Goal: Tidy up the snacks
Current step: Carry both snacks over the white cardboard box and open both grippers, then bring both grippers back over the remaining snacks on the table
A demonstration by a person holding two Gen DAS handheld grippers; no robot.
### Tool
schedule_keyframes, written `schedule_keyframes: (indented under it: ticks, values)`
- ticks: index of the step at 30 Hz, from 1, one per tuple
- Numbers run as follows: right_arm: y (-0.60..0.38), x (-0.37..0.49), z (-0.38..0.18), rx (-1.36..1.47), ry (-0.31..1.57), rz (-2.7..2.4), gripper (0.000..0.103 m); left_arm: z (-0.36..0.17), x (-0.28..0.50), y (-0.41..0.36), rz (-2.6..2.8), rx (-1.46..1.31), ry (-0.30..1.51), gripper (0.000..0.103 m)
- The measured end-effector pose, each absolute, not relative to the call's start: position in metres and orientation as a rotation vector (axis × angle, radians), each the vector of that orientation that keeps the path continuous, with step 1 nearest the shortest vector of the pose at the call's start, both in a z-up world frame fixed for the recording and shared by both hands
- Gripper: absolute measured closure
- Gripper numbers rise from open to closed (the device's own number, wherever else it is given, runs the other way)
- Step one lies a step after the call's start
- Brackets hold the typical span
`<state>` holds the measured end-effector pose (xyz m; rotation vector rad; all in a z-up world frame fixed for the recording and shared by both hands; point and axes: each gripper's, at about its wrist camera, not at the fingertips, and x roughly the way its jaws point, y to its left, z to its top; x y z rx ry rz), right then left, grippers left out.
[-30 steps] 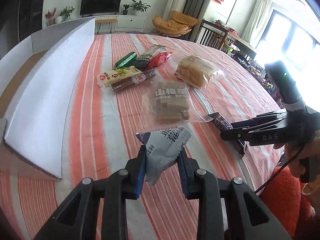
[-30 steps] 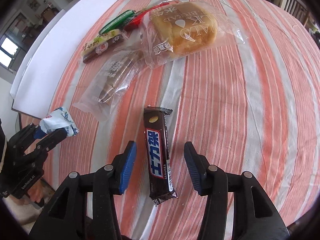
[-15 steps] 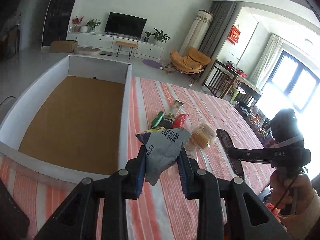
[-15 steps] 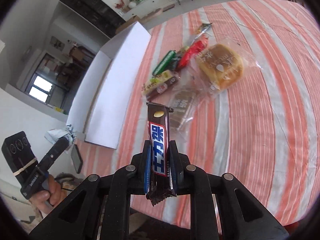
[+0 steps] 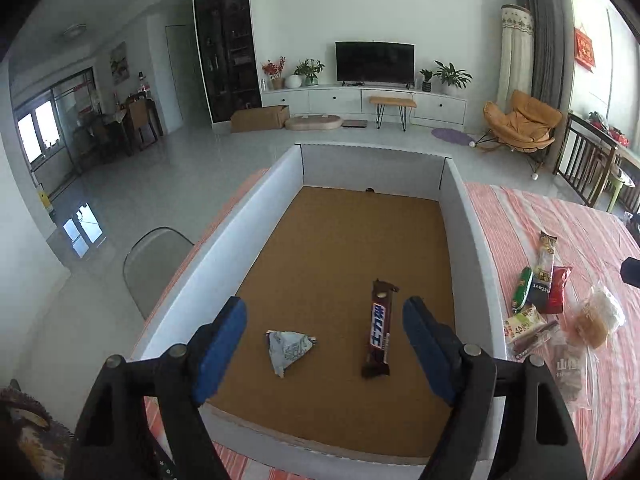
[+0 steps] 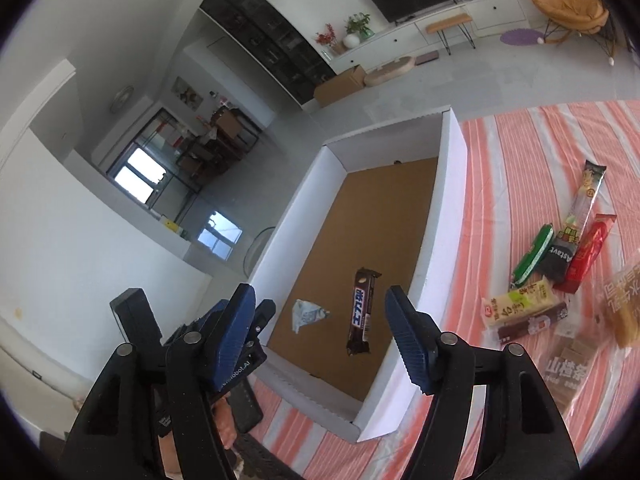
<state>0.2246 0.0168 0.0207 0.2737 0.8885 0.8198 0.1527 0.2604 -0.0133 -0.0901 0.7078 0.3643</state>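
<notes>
Your bread packet (image 6: 628, 308), right of the box (image 6: 448, 216), ran off the picture's edge, and your left gripper (image 6: 256, 320) sat partly hidden behind the right gripper's finger (image 6: 230, 332).

Background: dark TV (image 5: 374, 61) on white console, orange lounge chair (image 5: 520, 121) at right, cardboard carton (image 5: 259, 117) on floor.

A home living room: television (image 5: 375, 61), orange armchair (image 5: 520, 121), potted plants (image 5: 448, 76).
</notes>
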Motion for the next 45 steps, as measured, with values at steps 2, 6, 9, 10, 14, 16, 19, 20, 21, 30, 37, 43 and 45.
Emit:
schedule_keyframes:
  ticks: [2, 6, 9, 10, 14, 16, 19, 20, 21, 30, 37, 43, 45]
  values:
    - [-0.015, 0.211, 0.003, 0.177, 0.833, 0.730, 0.028, -0.019, 0.158, 0.241, 0.304, -0.095, 0.683, 0.024]
    - [-0.095, 0.190, -0.061, 0.016, 0.780, 0.475, 0.028, -0.033, 0.185, 0.188, 0.254, 0.003, 0.678, 0.024]
    - [-0.167, 0.185, -0.107, 0.063, 0.841, 0.290, 0.028, -0.058, 0.209, 0.153, 0.226, 0.082, 0.807, 0.024]
    - [-0.189, 0.184, -0.118, 0.106, 0.856, 0.235, 0.028, -0.063, 0.212, 0.145, 0.217, 0.106, 0.831, 0.025]
    - [-0.251, 0.168, -0.131, 0.283, 0.834, 0.090, 0.027, -0.055, 0.203, 0.122, 0.197, 0.074, 0.775, 0.025]
    - [-0.259, 0.164, -0.123, 0.343, 0.791, 0.091, 0.027, -0.055, 0.196, 0.121, 0.165, 0.004, 0.782, 0.025]
    - [-0.246, 0.160, -0.113, 0.274, 0.751, 0.107, 0.026, -0.056, 0.186, 0.118, 0.151, -0.049, 0.783, 0.024]
    - [-0.241, 0.159, -0.113, 0.259, 0.750, 0.121, 0.026, -0.056, 0.183, 0.117, 0.150, -0.051, 0.775, 0.024]
    - [-0.234, 0.161, -0.117, 0.248, 0.751, 0.134, 0.026, -0.054, 0.179, 0.116, 0.167, -0.046, 0.766, 0.024]
    - [-0.244, 0.151, -0.110, 0.279, 0.675, 0.108, 0.027, -0.002, 0.095, 0.055, 0.080, -0.046, 0.541, 0.006]
    - [-0.282, 0.114, -0.075, 0.380, 0.533, 0.059, 0.027, -0.029, 0.063, -0.015, -0.162, 0.017, 0.679, 0.006]
    - [-0.305, 0.077, -0.044, 0.363, 0.510, 0.006, 0.026, -0.029, 0.039, -0.053, -0.265, 0.021, 0.689, 0.006]
    - [-0.310, 0.068, -0.035, 0.385, 0.518, 0.002, 0.025, -0.024, 0.032, -0.060, -0.300, 0.019, 0.681, 0.006]
